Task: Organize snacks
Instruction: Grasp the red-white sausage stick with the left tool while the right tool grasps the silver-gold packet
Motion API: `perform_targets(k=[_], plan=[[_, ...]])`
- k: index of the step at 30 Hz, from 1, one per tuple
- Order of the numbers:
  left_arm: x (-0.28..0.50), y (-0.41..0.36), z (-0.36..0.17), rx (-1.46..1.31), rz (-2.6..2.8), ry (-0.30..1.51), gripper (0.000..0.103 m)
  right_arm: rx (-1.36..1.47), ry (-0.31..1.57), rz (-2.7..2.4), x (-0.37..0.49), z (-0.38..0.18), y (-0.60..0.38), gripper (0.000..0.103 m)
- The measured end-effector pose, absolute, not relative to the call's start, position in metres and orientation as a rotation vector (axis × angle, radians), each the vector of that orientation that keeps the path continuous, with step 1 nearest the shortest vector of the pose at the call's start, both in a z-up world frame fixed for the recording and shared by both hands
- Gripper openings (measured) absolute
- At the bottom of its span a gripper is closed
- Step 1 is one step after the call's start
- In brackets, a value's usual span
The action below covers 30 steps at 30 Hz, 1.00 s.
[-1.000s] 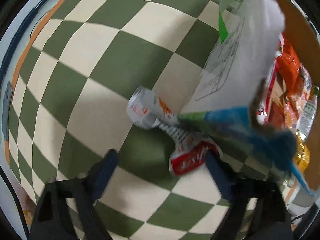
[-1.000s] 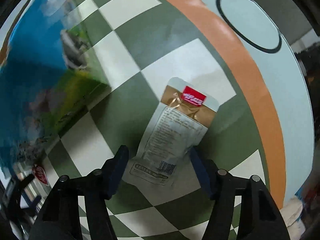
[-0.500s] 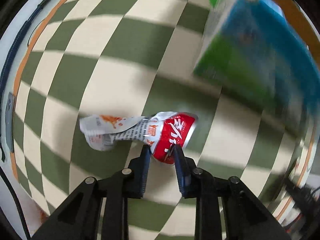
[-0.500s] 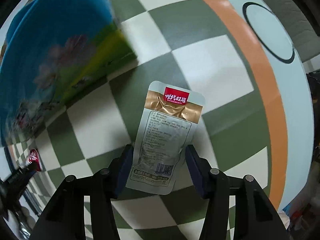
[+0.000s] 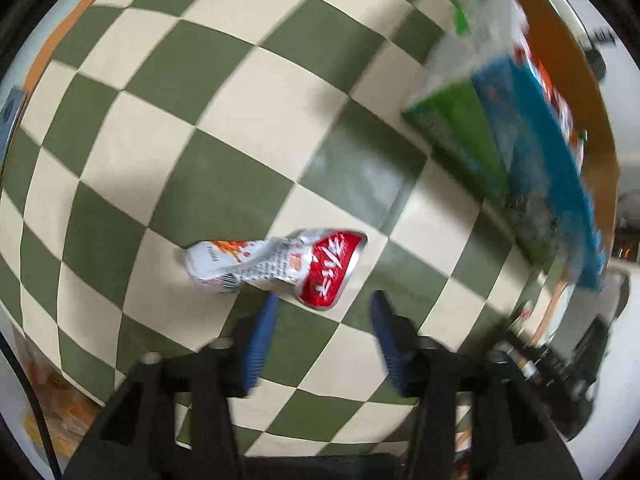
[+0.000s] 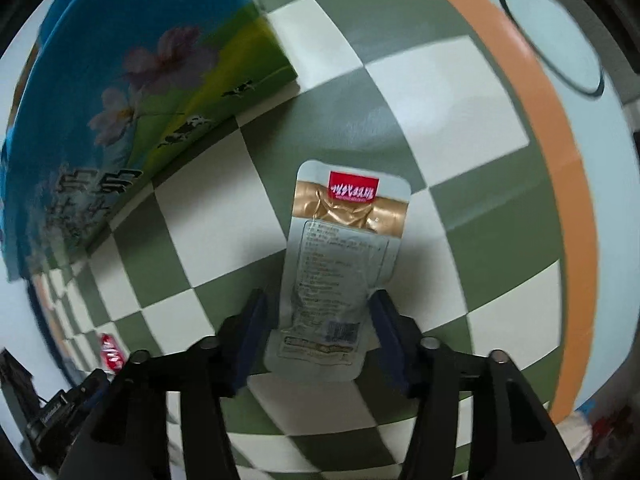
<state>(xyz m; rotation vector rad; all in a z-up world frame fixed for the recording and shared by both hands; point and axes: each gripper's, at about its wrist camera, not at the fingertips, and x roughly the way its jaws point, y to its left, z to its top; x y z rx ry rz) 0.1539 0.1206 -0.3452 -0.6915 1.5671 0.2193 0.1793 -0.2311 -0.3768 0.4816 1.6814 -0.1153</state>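
Left wrist view: crumpled silver-and-red foil snack packet (image 5: 280, 268) lies on the green-and-cream checkered tablecloth (image 5: 160, 120), just below frame centre. Red end at 4 o'clock of the packet, silver end with orange print at 9 o'clock. The left gripper (image 5: 324, 312) sits at 6 o'clock, its blue-padded fingers (image 5: 260, 332) spread apart, the packet's red end just ahead of the gap and not pinched. At 2 o'clock, a large blue-and-green printed box (image 5: 520, 152), blurred; behind it a brown cardboard wall (image 5: 568, 80) with red and orange packaging against it, too smeared to identify.

Right wrist view: flat silver pouch with a gold band and red label (image 6: 340, 268) lies on the same checkered cloth, at centre, label end toward 12 o'clock, barcode end toward 6. The right gripper (image 6: 320, 320) straddles the barcode end; jaws apart, a blue pad on either side of the pouch, close to its edges. Cannot tell if the pads touch it. At 10 o'clock, the blue-and-green box with a pink flower print, one corner near the pouch but apart from it. Orange border stripe (image 6: 552, 160) runs from 12 to 4 o'clock, pale blue surface with a black ring (image 6: 560, 52) beyond it. At 8 o'clock, small and far off, a red packet end beside the other gripper's black body.
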Motion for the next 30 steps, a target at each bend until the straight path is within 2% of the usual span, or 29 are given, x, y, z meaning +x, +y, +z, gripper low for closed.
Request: perform_targets(k=[6, 15, 19, 23, 26, 30], plan=[[0.150, 0.173, -0.375, -0.914, 0.337, 1.618, 0.059, 0.525, 1.699, -0.134, 0.171, -0.384, -0.237, 0.076], [0.165, 0.199, -0.389, -0.908, 0.491, 1.653, 0.059, 0.559, 1.702, -0.146, 0.170, -0.393, -0.228, 0.076], [0.173, 0.199, -0.393, -0.804, 0.510, 1.671, 0.059, 0.539, 1.708, -0.154, 0.174, -0.389, -0.235, 0.076], [0.190, 0.182, -0.390, -0.649, 0.435, 1.669, 0.050, 0.485, 1.721, -0.153, 0.177, -0.388, -0.233, 0.076], [0.210, 0.150, -0.390, -0.444, 0.282, 1.705, 0.050, 0.452, 1.724, -0.142, 0.178, -0.388, -0.227, 0.076], [0.223, 0.132, -0.386, -0.358, 0.201, 1.719, 0.051, 0.433, 1.722, -0.133, 0.179, -0.388, -0.223, 0.076]])
